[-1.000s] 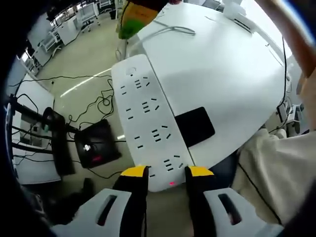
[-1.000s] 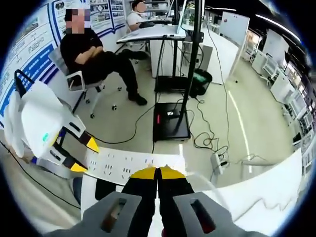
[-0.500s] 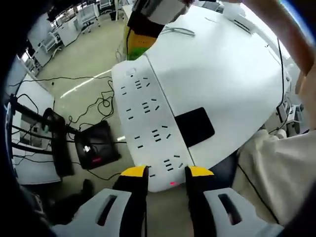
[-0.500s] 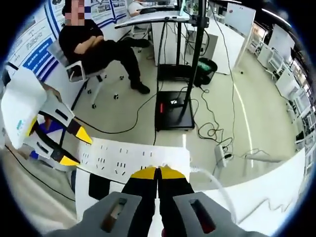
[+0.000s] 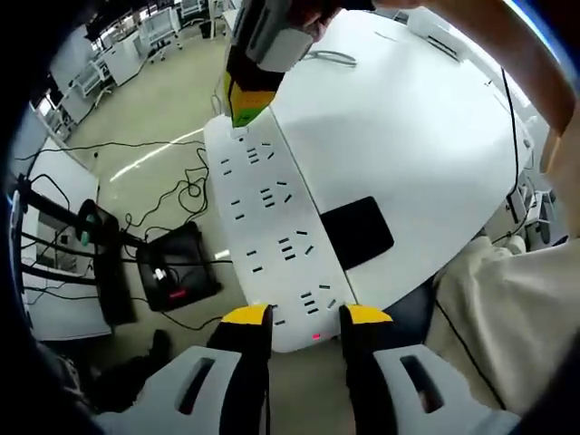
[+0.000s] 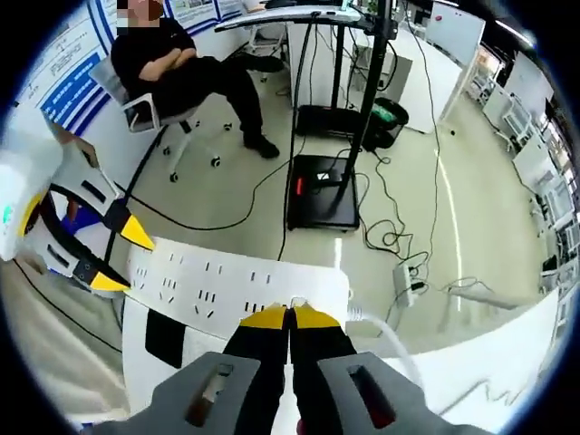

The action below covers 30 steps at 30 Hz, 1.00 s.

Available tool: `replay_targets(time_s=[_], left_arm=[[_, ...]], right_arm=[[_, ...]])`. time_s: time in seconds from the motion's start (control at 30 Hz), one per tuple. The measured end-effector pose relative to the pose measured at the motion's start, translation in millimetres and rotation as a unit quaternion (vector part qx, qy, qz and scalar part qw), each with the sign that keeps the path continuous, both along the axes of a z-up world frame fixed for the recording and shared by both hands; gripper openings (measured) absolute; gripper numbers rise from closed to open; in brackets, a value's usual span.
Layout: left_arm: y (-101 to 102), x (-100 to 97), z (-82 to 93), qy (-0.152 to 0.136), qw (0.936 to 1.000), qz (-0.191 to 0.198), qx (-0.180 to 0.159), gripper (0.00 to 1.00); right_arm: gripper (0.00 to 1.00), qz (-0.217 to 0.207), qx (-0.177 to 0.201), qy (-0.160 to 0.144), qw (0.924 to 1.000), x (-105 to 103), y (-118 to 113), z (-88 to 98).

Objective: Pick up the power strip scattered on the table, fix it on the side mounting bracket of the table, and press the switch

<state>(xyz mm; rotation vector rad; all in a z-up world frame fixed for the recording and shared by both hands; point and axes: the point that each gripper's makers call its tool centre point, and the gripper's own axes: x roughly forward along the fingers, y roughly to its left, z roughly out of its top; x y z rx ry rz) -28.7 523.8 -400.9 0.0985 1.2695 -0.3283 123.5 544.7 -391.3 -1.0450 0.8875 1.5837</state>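
While left gripper clamps power strip.

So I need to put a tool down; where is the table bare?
The white table is bare between the power strip and its far cable. The strip's edge is crowded: left gripper, right gripper, black pad.

A lab or workshop: wall posters, floor cables, equipment stands.

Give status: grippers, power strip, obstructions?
Left gripper clamps power strip at table edge. Right gripper shut, tips at its switch end. Nothing blocking.
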Motion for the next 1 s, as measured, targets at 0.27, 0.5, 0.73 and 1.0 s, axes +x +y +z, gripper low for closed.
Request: replay_targets(time_s=[0.27,0.5,0.73,1.0], left_arm=[[0,-1.7,0.0,0.001,1.0000,0.002,0.000,0.35],[3,1.1,0.0,0.000,1.0000,0.002,-0.001,0.35],[7,5.8,-0.4,0.000,1.0000,0.003,0.000,0.35],[9,7.9,-1.7,0.003,1.0000,0.003,0.002,0.35]], right_arm=[[0.00,0.019,-0.011,-0.011,0.9997,5,1,-7.2],[0.00,0.030,-0.012,-0.017,0.9994,7,1,-12.4],[0.00,0.064,-0.009,-0.035,0.9973,6,2,-11.8],[0.00,0.095,-0.024,-0.057,0.9935,-13,-6,-13.4]])
